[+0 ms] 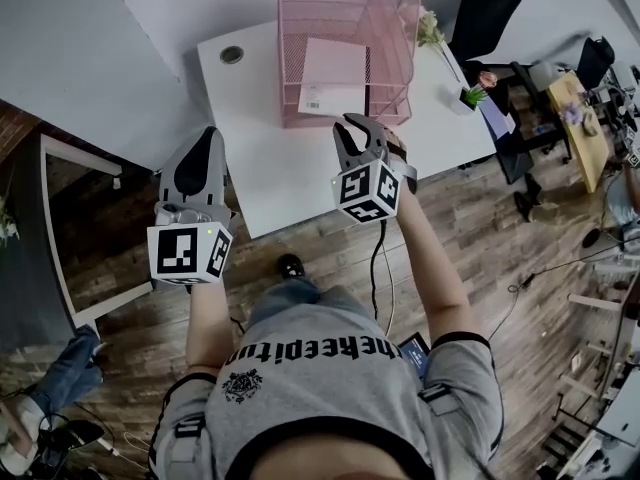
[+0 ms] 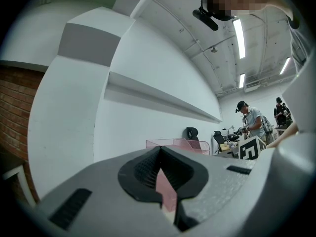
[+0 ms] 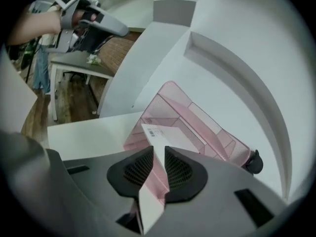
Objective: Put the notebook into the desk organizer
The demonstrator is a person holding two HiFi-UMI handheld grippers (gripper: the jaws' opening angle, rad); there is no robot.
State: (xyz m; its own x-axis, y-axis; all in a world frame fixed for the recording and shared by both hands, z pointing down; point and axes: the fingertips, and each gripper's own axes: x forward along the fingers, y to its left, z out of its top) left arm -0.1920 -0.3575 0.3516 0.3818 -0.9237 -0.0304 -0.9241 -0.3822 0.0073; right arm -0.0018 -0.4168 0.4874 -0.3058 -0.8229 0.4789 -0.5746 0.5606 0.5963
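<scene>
- Looked all but done — found the notebook (image 1: pixel 335 78) already inside the pink mesh desk organizer (image 1: pixel 300 28) on the white desk (image 1: pixel 265 178), with its labelled edge at the open front.
- Showed the right gripper (image 1: pixel 352 128) just in front of that edge, jaws a little apart and pinching nothing.
- Showed the left gripper (image 1: pixel 208 136) by the desk's left edge, jaws together and empty.
- Left, at a guess, only drawing the right gripper clear.
- Could not tell which tier held the notebook, nor whether it sat fully home — with the near edge partly masked by the right gripper.

Grey left gripper (image 1: pixel 209 133) and right gripper (image 1: pixel 354 124), grey black-trimmed T-shirt (image 1: pixel 330 393).
</scene>
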